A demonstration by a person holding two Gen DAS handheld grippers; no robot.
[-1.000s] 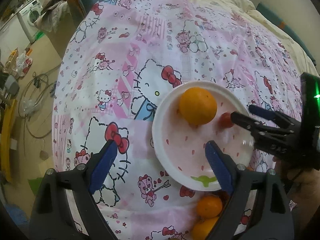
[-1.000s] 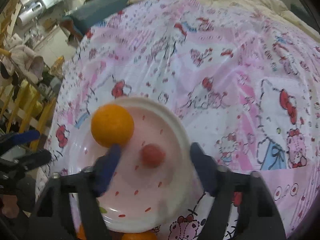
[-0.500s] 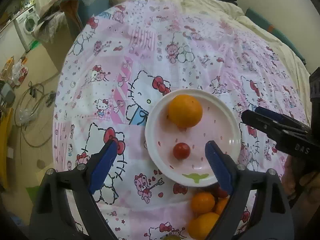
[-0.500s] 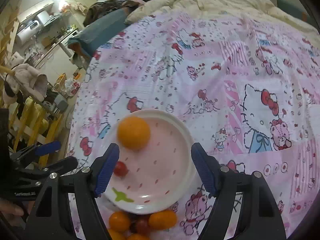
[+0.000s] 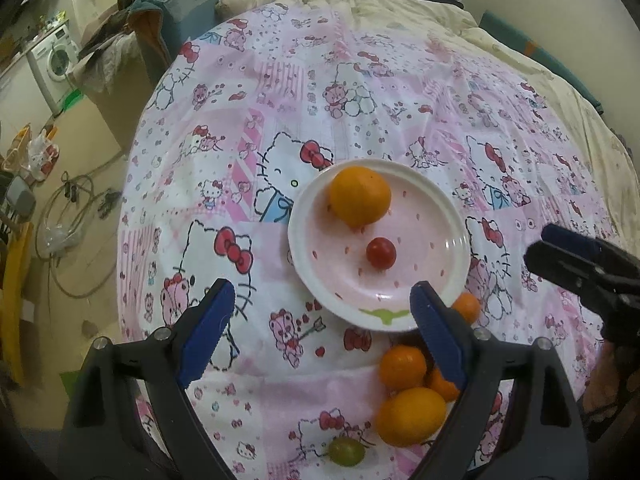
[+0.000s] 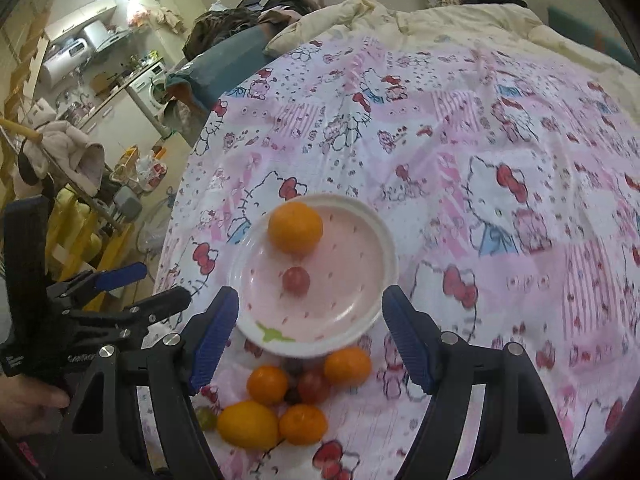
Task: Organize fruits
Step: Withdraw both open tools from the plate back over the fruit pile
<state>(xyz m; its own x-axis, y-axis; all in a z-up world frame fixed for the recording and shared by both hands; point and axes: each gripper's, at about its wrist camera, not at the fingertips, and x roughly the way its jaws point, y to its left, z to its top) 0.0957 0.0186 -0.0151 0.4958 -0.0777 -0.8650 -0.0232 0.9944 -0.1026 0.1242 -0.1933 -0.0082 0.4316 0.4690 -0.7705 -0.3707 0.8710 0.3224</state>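
Observation:
A white plate (image 5: 454,216) (image 6: 380,224) sits on the pink Hello Kitty cloth. On it lie a large orange (image 5: 359,195) (image 6: 295,227) and a small red tomato (image 5: 381,253) (image 6: 296,280). In front of the plate lies a heap of several small oranges (image 5: 402,366) (image 6: 267,384), a lemon-like yellow fruit (image 5: 411,416) (image 6: 247,424), a dark red tomato (image 6: 313,386) and a green grape (image 5: 346,451). My left gripper (image 5: 320,336) is open and empty, above the cloth near the plate. My right gripper (image 6: 310,334) is open and empty, above the plate's near rim.
The cloth-covered surface drops off at the left to a floor with cables (image 5: 68,216) and bags. A washing machine (image 5: 54,60) and piled clothes stand at the far left. A cream duvet (image 5: 400,12) lies at the back.
The small red tomato left my right gripper and now lies on the plate. Both grippers have pulled back and up, so the heap of fruit has come into view.

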